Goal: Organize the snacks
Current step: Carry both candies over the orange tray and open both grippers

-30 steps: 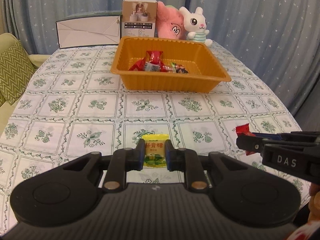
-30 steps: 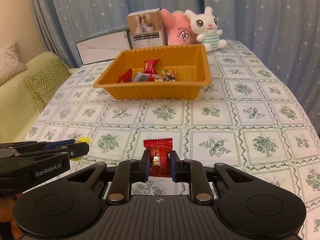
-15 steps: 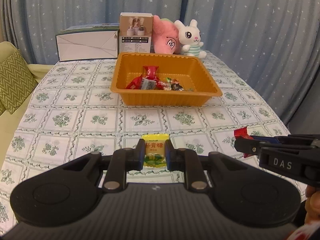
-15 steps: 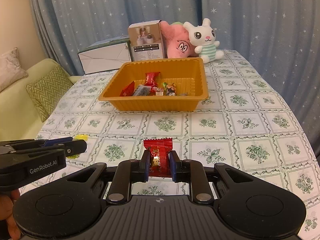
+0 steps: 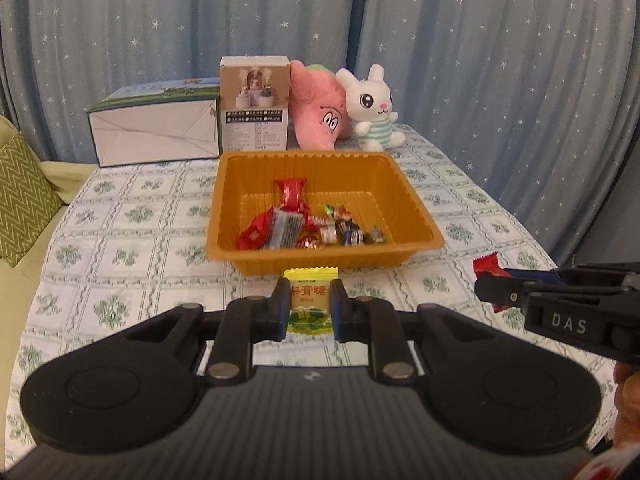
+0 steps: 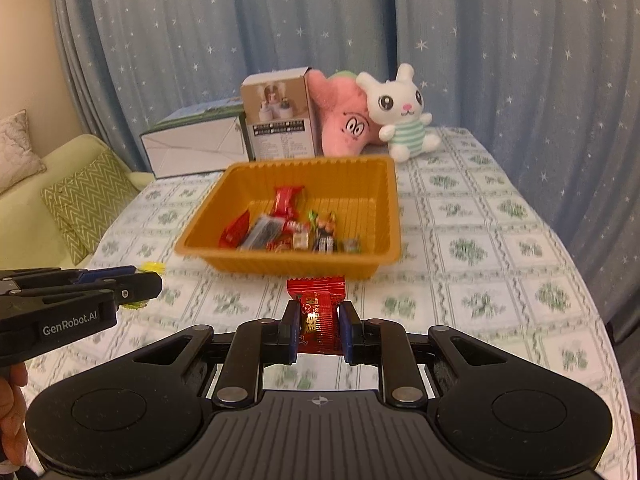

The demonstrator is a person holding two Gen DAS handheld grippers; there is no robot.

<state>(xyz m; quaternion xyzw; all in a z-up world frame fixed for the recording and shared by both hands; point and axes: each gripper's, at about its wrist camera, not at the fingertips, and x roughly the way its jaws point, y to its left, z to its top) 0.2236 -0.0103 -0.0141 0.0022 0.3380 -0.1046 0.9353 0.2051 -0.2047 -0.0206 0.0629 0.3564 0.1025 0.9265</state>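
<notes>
Our left tongs (image 5: 307,310) are closed on a yellow candy packet (image 5: 309,302), pinched across its middle with the crimped top edge standing free above the pads. Our right tongs (image 6: 319,328) are closed in the same way on a red candy packet (image 6: 317,312), also held at the middle. Both packets are off the counter (image 6: 480,240), in front of the near wall of the orange tray (image 5: 416,216).

We judge that these packets are very light, with thin, smooth foil around a small firm sweet. The foil can crumple and it may slip between the pads, so the thick middle, where the sweet is, is the safer place to hold. The crimped ends would bend or tear more easily. Nothing here looks fragile.

The tray stands about in the middle of the counter and already holds a heap of wrapped snacks (image 6: 288,232) near its front wall. This wall is the only thing between the packets and the inside, so we think each packet must clear the rim before it is let go.

Behind the tray, along the far edge of the counter, stand a white box (image 5: 156,132), a tall carton (image 5: 254,108), a pink plush (image 5: 320,112) and a white rabbit plush (image 5: 372,108). They are apart from the tray and do not block us. A sofa with a green cushion (image 6: 88,200) is off the left edge.
</notes>
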